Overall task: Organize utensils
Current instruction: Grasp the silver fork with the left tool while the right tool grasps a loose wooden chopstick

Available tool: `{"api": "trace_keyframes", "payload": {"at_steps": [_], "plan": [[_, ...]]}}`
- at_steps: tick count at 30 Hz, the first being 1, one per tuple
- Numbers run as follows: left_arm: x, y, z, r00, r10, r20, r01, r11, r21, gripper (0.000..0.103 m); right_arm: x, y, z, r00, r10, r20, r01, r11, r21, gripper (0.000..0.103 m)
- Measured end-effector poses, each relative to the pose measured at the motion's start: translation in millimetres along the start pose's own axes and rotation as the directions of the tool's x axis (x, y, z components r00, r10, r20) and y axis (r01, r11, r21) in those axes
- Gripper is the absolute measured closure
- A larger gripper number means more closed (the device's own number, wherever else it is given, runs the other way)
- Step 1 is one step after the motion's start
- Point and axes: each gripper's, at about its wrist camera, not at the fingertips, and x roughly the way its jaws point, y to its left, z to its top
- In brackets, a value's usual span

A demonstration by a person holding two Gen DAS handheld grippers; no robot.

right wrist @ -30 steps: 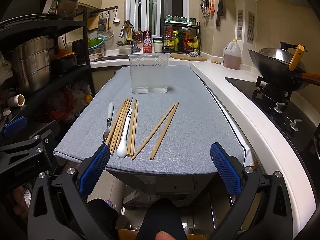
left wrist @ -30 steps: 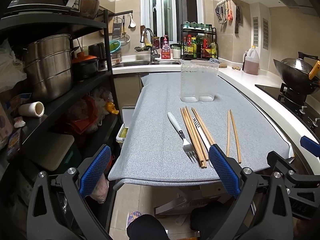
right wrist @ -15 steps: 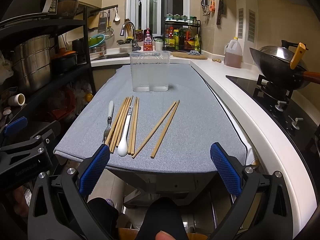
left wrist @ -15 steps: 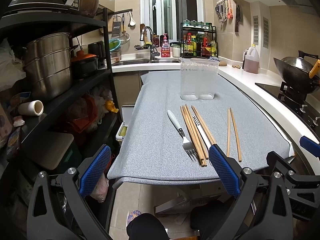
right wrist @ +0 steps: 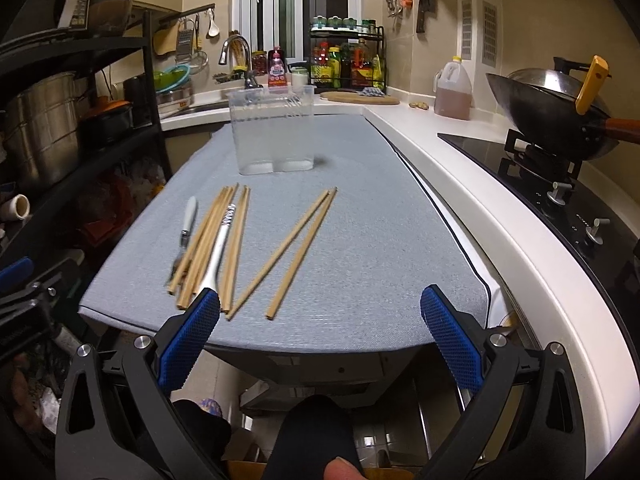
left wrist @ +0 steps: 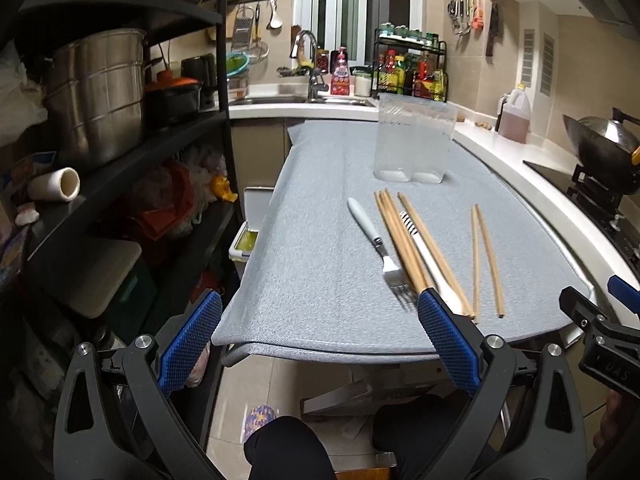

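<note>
Wooden chopsticks (right wrist: 224,240), fork (right wrist: 186,228) and spoon (right wrist: 222,236) all lie on the counter (right wrist: 360,240); clear holder (right wrist: 272,132) empty, left tool (left wrist: 320,344) and right tool (right wrist: 320,344) released. Nothing sorted yet.

I'm looking at a narrow kitchen, beige tiled walls, warm artificial light. Window (right wrist: 294,8) at the far end above the sink (left wrist: 280,100), curved faucet (right wrist: 236,50) beside it. Black metal shelving (left wrist: 132,128) on the left holding a big steel pot (left wrist: 96,92). White countertop (right wrist: 460,152) runs along the right, black cooktop (right wrist: 560,184) with a wok (right wrist: 548,120). Spice rack (right wrist: 346,60) in the back corner. Floor is light tile (left wrist: 248,396).
</note>
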Motion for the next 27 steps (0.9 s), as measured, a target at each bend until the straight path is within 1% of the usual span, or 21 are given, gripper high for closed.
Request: {"api": "trace_keyframes", "payload": {"at_steps": [5,8,9,10,13,14,15,18,19,21,22,23,24,25,26,27], "plan": [[16.5,-5.3,-4.4,1.0,-0.005,-0.013,0.005,1.0,0.016,0.008,31.2,6.7,-7.6,0.999,0.019,-0.025,-0.019,1.0,-0.011,0.005],[22.9,-9.3,-3.8,1.0,-0.009,-0.016,0.009,1.0,0.023,0.008,46.5,11.5,-8.9,1.0,0.028,-0.013,-0.028,0.999,-0.016,0.005],[25.2,-10.4,-3.2,1.0,-0.008,-0.019,0.008,1.0,0.027,0.008,52.0,13.3,-9.2,1.0,0.03,-0.006,-0.031,0.999,-0.018,0.007],[27.3,-11.6,-3.2,1.0,-0.006,-0.022,0.006,1.0,0.031,0.008,56.9,14.3,-8.7,1.0,0.027,-0.005,-0.027,0.999,-0.021,0.017],[36.1,-14.8,-3.2,0.999,0.003,-0.035,-0.001,0.999,0.04,0.008,74.8,17.1,-10.4,0.999,0.025,-0.031,-0.025,0.999,-0.02,0.032],[40.1,-15.6,-3.3,0.999,0.006,-0.042,-0.004,0.999,0.042,0.008,80.4,17.3,-11.4,0.999,0.03,-0.04,-0.031,0.999,-0.014,0.033],[43.0,-15.7,-3.0,0.999,0.009,-0.046,-0.007,0.999,0.042,0.008,85.4,17.8,-12.8,0.999,0.028,-0.044,-0.028,1.0,-0.008,0.037],[52.0,-18.0,-2.4,0.998,0.016,-0.054,-0.015,0.999,0.034,0.008,86.9,19.3,-16.8,1.0,0.024,0.007,-0.024,1.0,-0.017,0.044],[55.9,-19.5,-2.0,0.998,0.019,-0.056,-0.017,0.999,0.033,0.008,87.2,19.8,-18.1,0.999,0.031,0.025,-0.031,0.999,-0.021,0.048],[63.0,-23.5,-1.7,0.998,0.02,-0.064,-0.017,0.999,0.036,0.008,88.1,16.4,-20.8,0.997,0.058,0.046,-0.058,0.998,-0.011,0.052],[66.7,-26.3,-2.0,0.998,0.019,-0.067,-0.016,0.999,0.041,0.008,87.9,13.6,-21.6,0.997,0.06,0.052,-0.06,0.998,-0.009,0.057],[70.2,-29.1,-2.2,0.997,0.021,-0.069,-0.017,0.999,0.048,0.008,88.1,10.8,-21.8,0.996,0.072,0.058,-0.072,0.997,-0.01,0.063],[73.4,-30.9,-2.5,0.997,0.021,-0.074,-0.016,0.998,0.055,0.008,88.3,8.1,-21.6,0.995,0.081,0.06,-0.081,0.997,-0.011,0.076],[76.1,-32.2,-2.4,0.997,0.019,-0.08,-0.014,0.998,0.057,0.008,88.6,5.8,-21.0,0.995,0.082,0.059,-0.081,0.997,-0.015,0.083],[78.9,-34.0,-2.9,0.996,0.015,-0.086,-0.01,0.998,0.056,0.008,89.1,4.7,-20.4,0.995,0.087,0.056,-0.086,0.996,-0.017,0.087],[81.3,-35.4,-3.4,0.996,0.008,-0.093,-0.003,0.999,0.053,0.008,89.1,3.5,-20.3,0.994,0.095,0.054,-0.095,0.995,-0.017,0.093]]}}
